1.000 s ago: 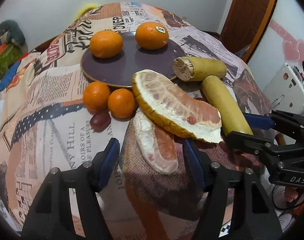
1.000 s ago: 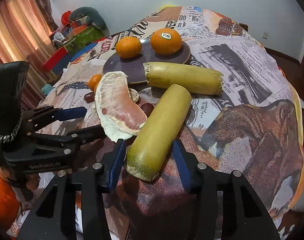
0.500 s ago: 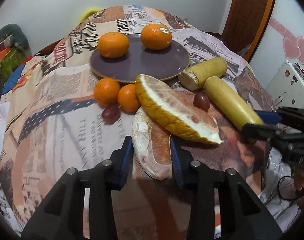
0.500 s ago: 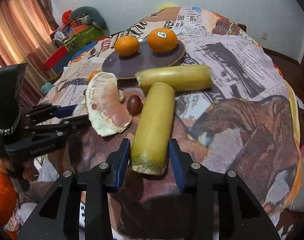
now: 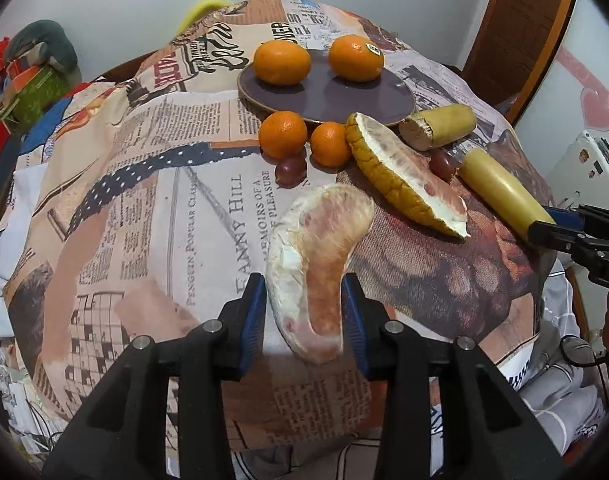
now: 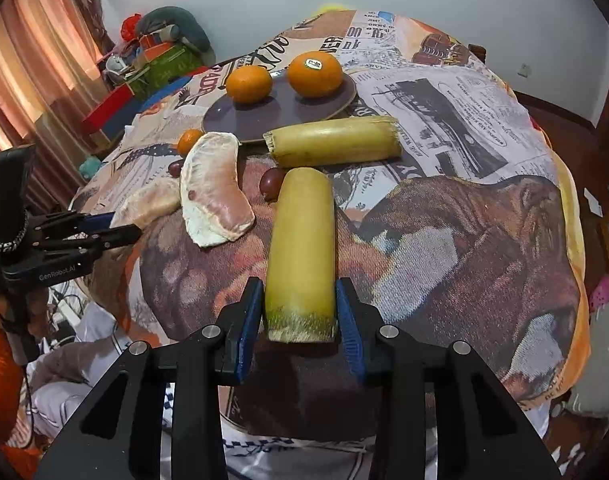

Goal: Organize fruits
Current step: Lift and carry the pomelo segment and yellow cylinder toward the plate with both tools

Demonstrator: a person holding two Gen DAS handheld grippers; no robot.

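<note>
Gripping stage: left gripper [image 5: 304, 316] pinches peeled pomelo piece [image 5: 316, 264] near table's front edge; right gripper [image 6: 298, 312] clamps cane stick [image 6: 302, 248] there too. Next: carry both toward plate [image 5: 368, 100] holding 2 oranges [image 5: 282, 62], gently, flesh looks soft.

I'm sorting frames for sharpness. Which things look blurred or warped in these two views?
Left wrist view: the peeled pink pomelo segment between the left gripper pads looks motion-smeared; oranges on the purple plate stay sharp. Right wrist view: the yellow-green cane piece is crisp; fisheye curves the table edge.
</note>
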